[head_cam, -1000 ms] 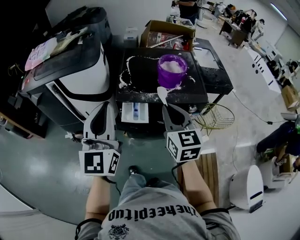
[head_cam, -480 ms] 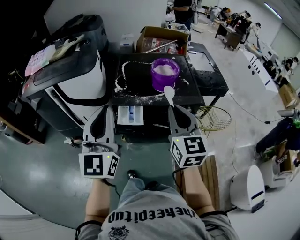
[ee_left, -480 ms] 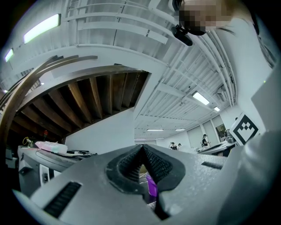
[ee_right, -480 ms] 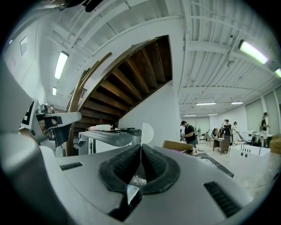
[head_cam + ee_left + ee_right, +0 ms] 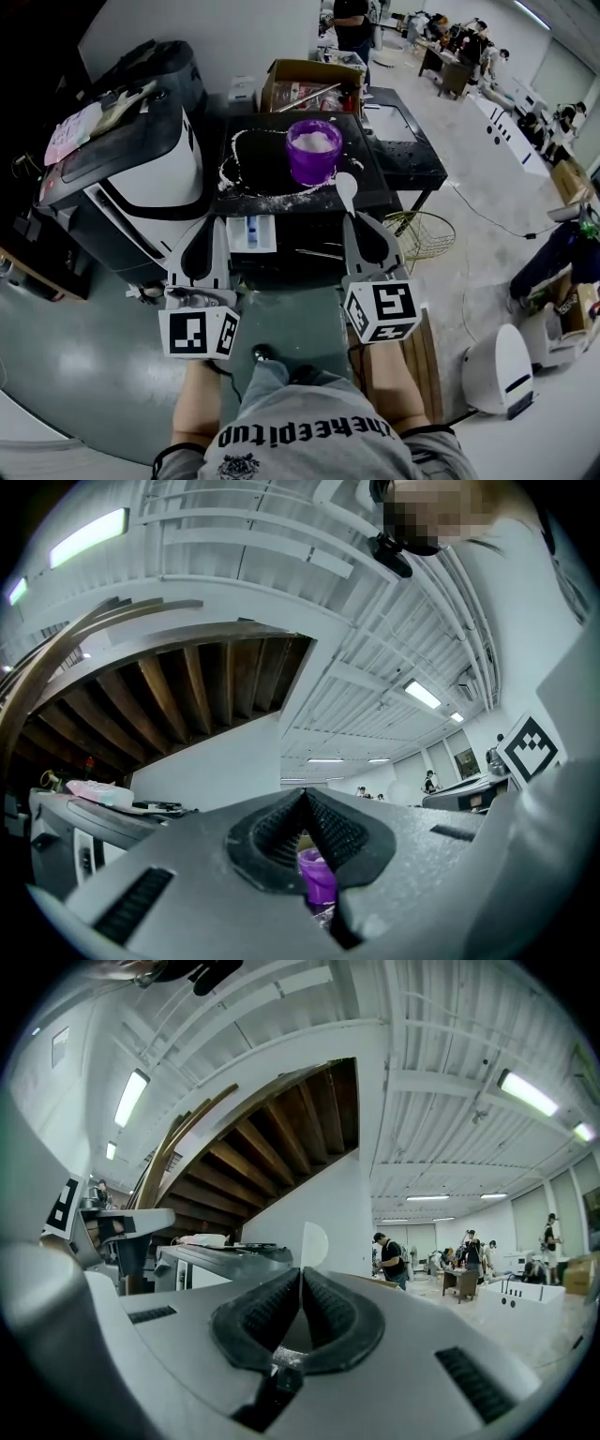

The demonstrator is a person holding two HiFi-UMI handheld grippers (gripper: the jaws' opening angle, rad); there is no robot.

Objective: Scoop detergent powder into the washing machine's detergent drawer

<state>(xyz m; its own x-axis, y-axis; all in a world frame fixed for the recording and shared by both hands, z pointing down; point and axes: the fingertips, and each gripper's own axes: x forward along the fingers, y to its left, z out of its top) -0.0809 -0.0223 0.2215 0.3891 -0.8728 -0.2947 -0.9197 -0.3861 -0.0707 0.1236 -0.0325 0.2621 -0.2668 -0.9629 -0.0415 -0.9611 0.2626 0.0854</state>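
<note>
White scoop point(image 5: 346, 187) clamped in right hand-held gripper point(image 5: 352, 219), long axis pointing forward, bowl toward purple tub point(image 5: 313, 150), left hand-held gripper point(image 5: 214, 226) clenched, empty.

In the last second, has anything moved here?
The right gripper, shut on the white scoop, has drifted right and back toward the person, taking the scoop away from the purple detergent tub. Nothing was let go. The left gripper stayed shut and empty; the open detergent drawer and spilled powder look unchanged.
</note>
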